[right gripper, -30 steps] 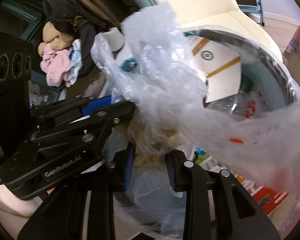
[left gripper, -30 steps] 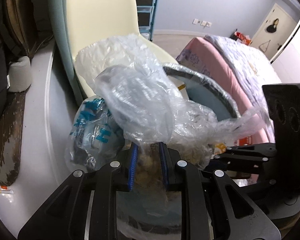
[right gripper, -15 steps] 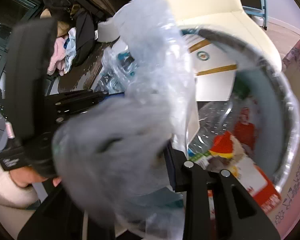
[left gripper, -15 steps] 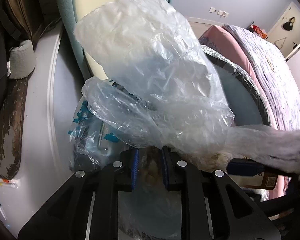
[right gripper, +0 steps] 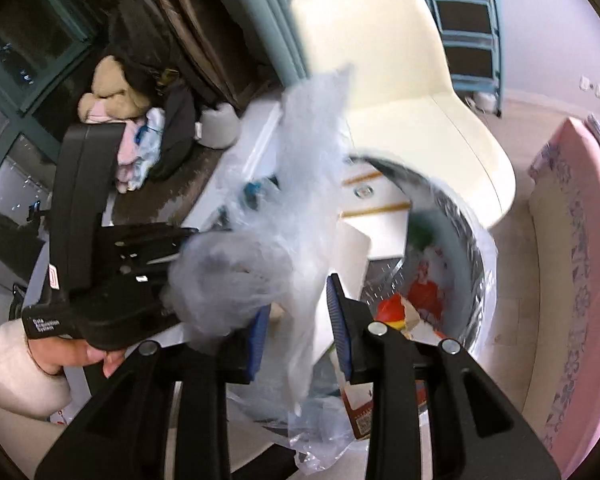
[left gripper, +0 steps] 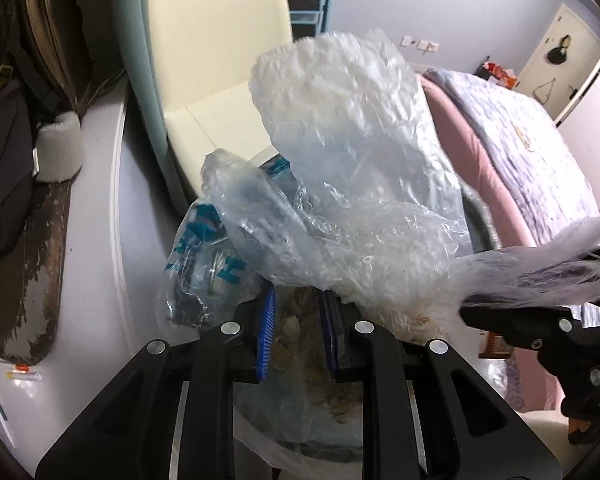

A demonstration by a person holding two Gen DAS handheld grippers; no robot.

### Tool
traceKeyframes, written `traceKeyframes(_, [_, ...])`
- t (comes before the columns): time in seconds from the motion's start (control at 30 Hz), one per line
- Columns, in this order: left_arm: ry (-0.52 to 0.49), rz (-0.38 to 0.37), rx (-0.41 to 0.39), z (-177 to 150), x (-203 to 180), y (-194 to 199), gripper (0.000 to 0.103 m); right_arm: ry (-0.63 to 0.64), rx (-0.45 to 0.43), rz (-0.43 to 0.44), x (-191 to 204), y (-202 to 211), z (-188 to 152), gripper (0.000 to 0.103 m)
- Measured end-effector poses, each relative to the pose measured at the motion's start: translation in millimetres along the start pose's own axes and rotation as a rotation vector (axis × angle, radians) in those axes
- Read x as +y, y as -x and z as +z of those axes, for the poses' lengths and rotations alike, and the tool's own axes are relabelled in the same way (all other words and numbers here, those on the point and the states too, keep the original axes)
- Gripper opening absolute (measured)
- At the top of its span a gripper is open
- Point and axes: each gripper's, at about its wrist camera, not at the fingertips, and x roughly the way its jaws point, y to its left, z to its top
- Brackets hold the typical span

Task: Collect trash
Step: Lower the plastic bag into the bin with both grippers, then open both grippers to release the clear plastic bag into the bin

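Both grippers (left gripper: 296, 330) (right gripper: 296, 332) narrowly pinch one crinkled clear plastic bag (left gripper: 352, 184).

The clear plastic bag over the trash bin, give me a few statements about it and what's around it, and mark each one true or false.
1. The left hand-held gripper has the clear plastic bag between its blue pads. True.
2. The trash bin is empty. False: it holds packaging, some of it red, and a white box.
3. A cream chair stands behind the bin. True.
4. The bed has a green cover. False: its side is pink, under a pale patterned quilt.
5. The right hand-held gripper is nowhere near the bag. False: bag film hangs between its pads.
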Motion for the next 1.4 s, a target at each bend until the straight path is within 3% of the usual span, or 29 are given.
traceKeyframes(0.17, [-0.011,-0.015,-0.035,3.7,-6.0,13.7,0.018,0.027,-0.059,-0.042,21.0,4.2,10.2,0.028])
traceKeyframes(0.37, [-0.04,-0.042,-0.076,12.7,-19.0,23.5,0.018,0.039,-0.117,-0.052,16.4,18.3,10.9,0.028])
traceKeyframes(0.57, [-0.088,0.002,-0.008,15.9,-31.4,-2.4,0.017,0.03,0.035,-0.048,7.1,-22.5,10.1,0.028])
traceKeyframes(0.7, [-0.056,0.027,0.087,17.6,-20.7,-31.9,0.014,0.016,0.139,-0.026,-2.0,-57.8,12.5,0.028])
traceKeyframes(0.9, [-0.036,0.067,0.162,10.8,-7.6,-62.3,0.013,-0.04,0.26,0.007,-18.8,-102.2,14.2,0.028])
traceKeyframes(1.1, [-0.045,0.097,0.184,11.6,-2.0,-81.7,0.001,-0.064,0.356,0.045,-29.4,-135.5,17.3,0.027])
traceKeyframes(1.4, [-0.009,0.123,0.126,13.3,3.8,-88.8,0.0,-0.032,0.386,0.052,-29.1,-150.1,24.8,0.023])
